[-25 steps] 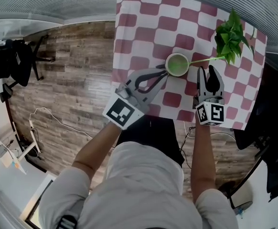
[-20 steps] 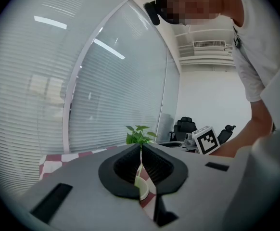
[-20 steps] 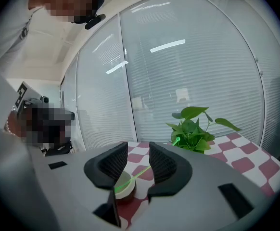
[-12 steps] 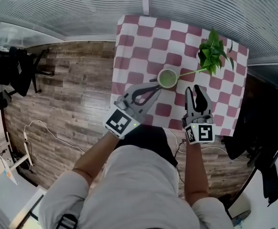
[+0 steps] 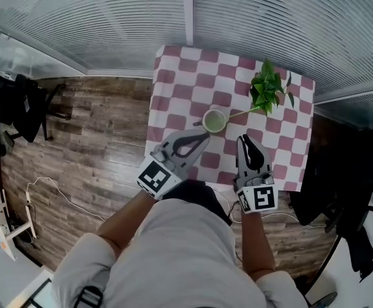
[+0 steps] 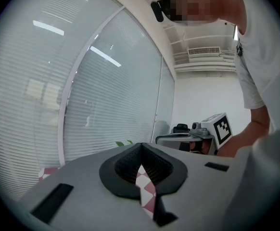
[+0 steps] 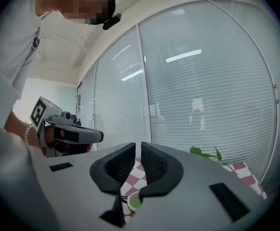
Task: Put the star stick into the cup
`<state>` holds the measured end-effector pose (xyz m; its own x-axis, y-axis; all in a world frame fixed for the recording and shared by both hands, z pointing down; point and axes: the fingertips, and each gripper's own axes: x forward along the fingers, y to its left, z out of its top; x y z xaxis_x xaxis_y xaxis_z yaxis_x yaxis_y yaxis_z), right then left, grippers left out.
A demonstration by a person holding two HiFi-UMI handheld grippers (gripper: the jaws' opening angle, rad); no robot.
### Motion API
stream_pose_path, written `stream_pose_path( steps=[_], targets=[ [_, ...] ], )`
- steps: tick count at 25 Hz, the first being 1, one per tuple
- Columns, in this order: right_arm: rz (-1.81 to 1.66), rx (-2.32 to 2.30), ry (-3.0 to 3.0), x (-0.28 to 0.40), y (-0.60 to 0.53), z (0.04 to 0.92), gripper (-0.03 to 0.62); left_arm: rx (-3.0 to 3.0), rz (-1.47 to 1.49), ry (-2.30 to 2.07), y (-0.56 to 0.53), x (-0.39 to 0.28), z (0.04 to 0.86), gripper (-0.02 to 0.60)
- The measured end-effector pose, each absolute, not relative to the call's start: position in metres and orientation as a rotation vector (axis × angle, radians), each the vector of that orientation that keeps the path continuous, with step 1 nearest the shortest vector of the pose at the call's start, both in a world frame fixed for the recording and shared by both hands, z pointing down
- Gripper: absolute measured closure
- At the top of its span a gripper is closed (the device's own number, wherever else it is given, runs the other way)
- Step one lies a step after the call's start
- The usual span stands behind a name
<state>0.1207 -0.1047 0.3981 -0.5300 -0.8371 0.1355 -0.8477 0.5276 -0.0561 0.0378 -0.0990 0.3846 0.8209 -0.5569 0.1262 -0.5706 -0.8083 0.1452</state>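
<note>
over the checkered surface (image 5: 174, 69) hang the left gripper (image 5: 205, 135), fingers together and empty, and the right gripper (image 5: 246, 139), fingers just closed to a narrow slit around nothing. the cup (image 5: 215, 120) holds the star stick (image 5: 241, 113), which leans over its rim; the task looks done.

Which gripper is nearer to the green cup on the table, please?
Left. In the head view the left gripper ends just below-left of the green cup; the right gripper, its empty jaws having just been closing, is farther off at lower right.
</note>
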Motion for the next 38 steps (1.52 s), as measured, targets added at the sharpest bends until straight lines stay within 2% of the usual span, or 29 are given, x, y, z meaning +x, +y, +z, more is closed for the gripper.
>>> stream_pose_path(
  steps=[21, 38],
  targets=[
    [0.050, 1.312, -2.771, 0.084, -0.069, 0.283, 0.557, 2.881, -0.005, -0.854, -0.067, 0.045, 0.285, 0.549],
    [0.037, 1.298, -2.842, 0.066, -0.055, 0.227, 0.563, 2.902, -0.061, -0.900, -0.059, 0.042, 0.250, 0.549]
  ],
)
